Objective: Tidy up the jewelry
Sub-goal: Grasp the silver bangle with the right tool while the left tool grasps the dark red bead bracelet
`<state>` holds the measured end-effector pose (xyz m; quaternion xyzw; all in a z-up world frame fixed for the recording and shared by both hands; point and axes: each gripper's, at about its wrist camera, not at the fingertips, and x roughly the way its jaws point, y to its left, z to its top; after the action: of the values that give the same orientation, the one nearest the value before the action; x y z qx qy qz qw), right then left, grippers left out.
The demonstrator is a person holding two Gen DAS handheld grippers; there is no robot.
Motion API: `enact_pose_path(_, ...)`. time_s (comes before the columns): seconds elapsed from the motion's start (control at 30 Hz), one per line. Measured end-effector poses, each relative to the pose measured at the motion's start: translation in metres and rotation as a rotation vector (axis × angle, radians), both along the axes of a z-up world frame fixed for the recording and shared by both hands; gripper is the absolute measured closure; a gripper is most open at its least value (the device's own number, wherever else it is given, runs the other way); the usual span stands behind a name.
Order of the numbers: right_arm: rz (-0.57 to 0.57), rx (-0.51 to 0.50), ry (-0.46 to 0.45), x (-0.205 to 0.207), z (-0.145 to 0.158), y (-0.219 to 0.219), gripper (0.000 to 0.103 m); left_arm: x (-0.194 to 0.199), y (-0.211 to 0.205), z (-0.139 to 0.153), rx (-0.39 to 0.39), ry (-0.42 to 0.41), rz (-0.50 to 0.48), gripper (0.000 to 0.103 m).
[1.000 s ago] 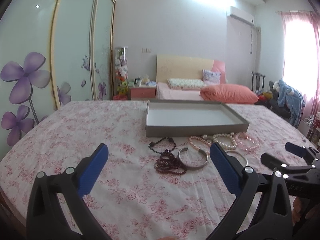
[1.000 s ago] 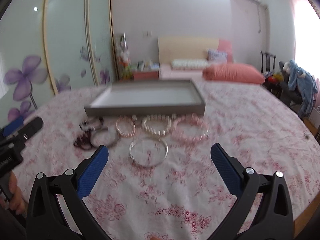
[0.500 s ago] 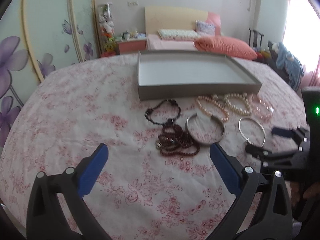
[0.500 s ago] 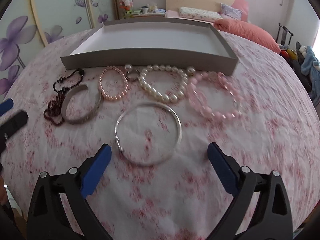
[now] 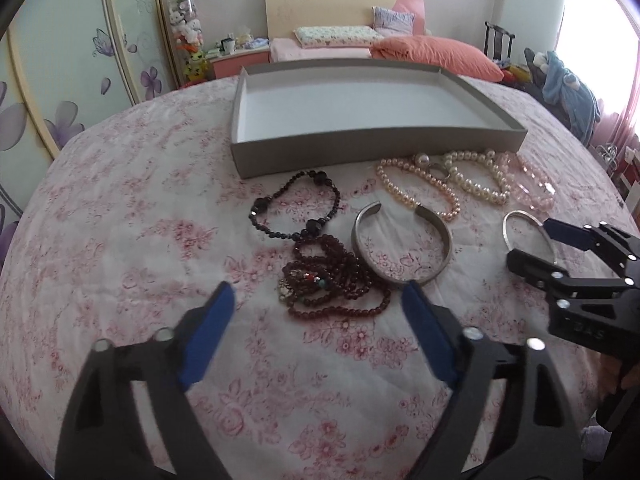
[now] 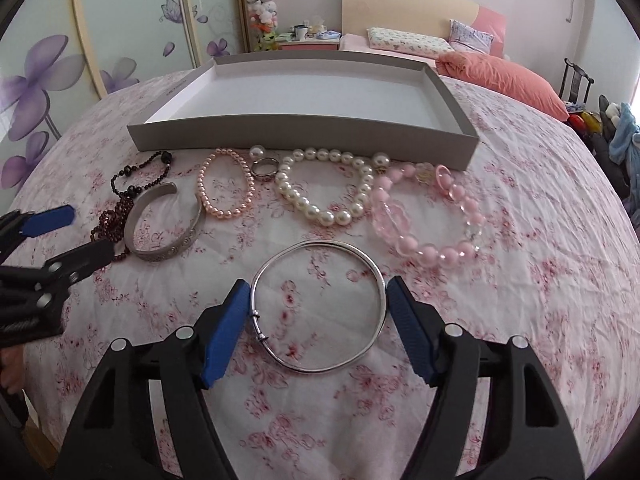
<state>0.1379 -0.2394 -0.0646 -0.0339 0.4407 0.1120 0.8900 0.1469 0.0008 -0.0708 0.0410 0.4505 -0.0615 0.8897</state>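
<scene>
An empty grey tray [image 5: 376, 146] [image 6: 304, 136] lies on the floral cloth, with bracelets in front of it. My left gripper [image 5: 318, 294] is open, low over the dark red bead strand [image 5: 332, 282], beside the silver cuff [image 5: 400, 244] and the black bead bracelet [image 5: 296, 208]. My right gripper [image 6: 318, 290] is open, its jaws either side of the thin silver bangle [image 6: 320, 304]. Beyond it lie the pink pearl bracelet [image 6: 226, 188], a small ring [image 6: 264, 167], the white pearl bracelet [image 6: 326, 190] and the pink bead bracelet [image 6: 424, 216].
The cloth-covered surface [image 6: 520, 240] curves away to edges at left and right. Behind stand a bed with an orange pillow [image 5: 436, 56], a nightstand [image 5: 240, 60] and flowered sliding doors [image 5: 60, 60]. The other gripper shows at each view's side.
Both grippers have moved forward and down towards the jewelry. The right one now straddles the silver bangle; the left one is close over the dark red beads.
</scene>
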Motion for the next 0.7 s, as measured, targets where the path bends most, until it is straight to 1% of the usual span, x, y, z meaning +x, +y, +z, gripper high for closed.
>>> enact_pose_path(0.03,0.000,0.000,0.000,0.001,0.000,-0.001,0.033,0.002,-0.001,-0.003,0.003,0.011,-0.004,0.029)
enact_pose_path(0.1,-0.001,-0.002,-0.002,0.003,0.001,0.000,0.033,0.006,-0.004,-0.008,0.008,0.033,-0.019,0.032)
enact_pose_path(0.2,0.000,-0.002,-0.002,0.006,0.002,0.000,0.033,0.009,-0.009,-0.007,0.006,0.030,-0.036,0.032)
enact_pose_path(0.27,0.000,-0.003,-0.002,0.009,0.003,0.000,0.033,0.013,-0.011,-0.007,0.005,0.025,-0.038,0.034)
enact_pose_path(0.37,0.000,-0.002,-0.002,0.013,0.003,0.000,0.033,0.016,-0.013,-0.006,0.003,0.013,-0.038,0.046)
enact_pose_path(0.43,0.000,-0.003,-0.003,0.013,0.003,0.000,0.033,0.018,-0.012,-0.005,0.001,0.008,-0.032,0.060)
enact_pose_path(0.5,0.000,-0.003,-0.003,0.014,0.002,-0.001,0.033,0.018,-0.010,-0.004,-0.004,0.005,-0.023,0.066)
enact_pose_path(0.7,-0.001,-0.002,-0.003,0.012,0.003,0.000,0.032,0.018,-0.012,-0.003,0.002,0.000,-0.023,0.067)
